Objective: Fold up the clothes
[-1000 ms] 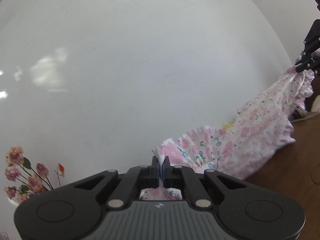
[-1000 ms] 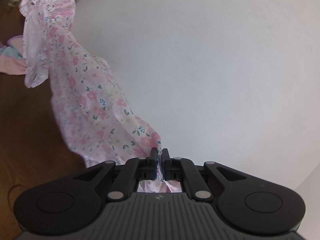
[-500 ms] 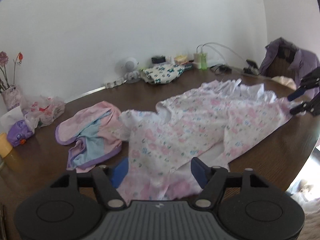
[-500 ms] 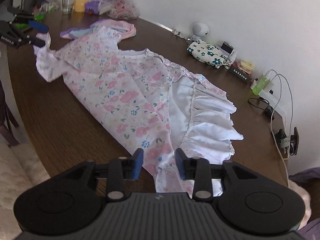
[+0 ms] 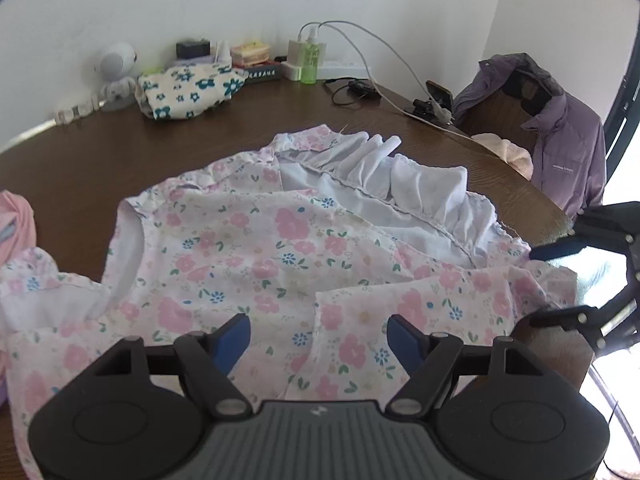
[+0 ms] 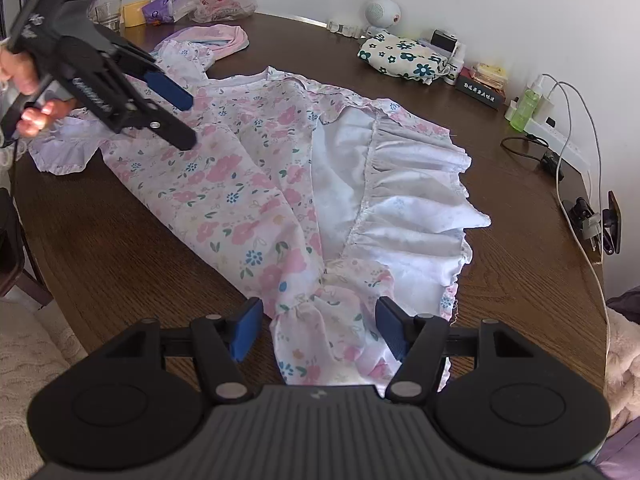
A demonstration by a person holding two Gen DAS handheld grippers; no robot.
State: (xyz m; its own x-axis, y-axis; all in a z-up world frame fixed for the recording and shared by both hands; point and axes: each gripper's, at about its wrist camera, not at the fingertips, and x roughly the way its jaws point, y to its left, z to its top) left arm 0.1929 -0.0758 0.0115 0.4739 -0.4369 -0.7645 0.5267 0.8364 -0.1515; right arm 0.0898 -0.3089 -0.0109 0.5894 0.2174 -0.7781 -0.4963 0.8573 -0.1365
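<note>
1. Both sets of fingers stand wide apart and grip nothing: the left gripper [image 5: 319,338] hovers over the shoulder end of the floral dress [image 6: 256,184], the right gripper [image 6: 318,326] over its hem end
2. Between the right gripper's fingers lies the dress's ruffled hem corner, near the table [image 6: 120,248] edge
3. Bare wood stays free left of the right fingers, up to the rim
4. Spread flat, the dress runs lengthwise from one gripper to the other, its white lining [image 6: 404,184] turned up on the far side
5. Beyond the dress lie a pink garment [image 6: 216,36] and a folded blue-flowered cloth [image 5: 188,88]
</note>
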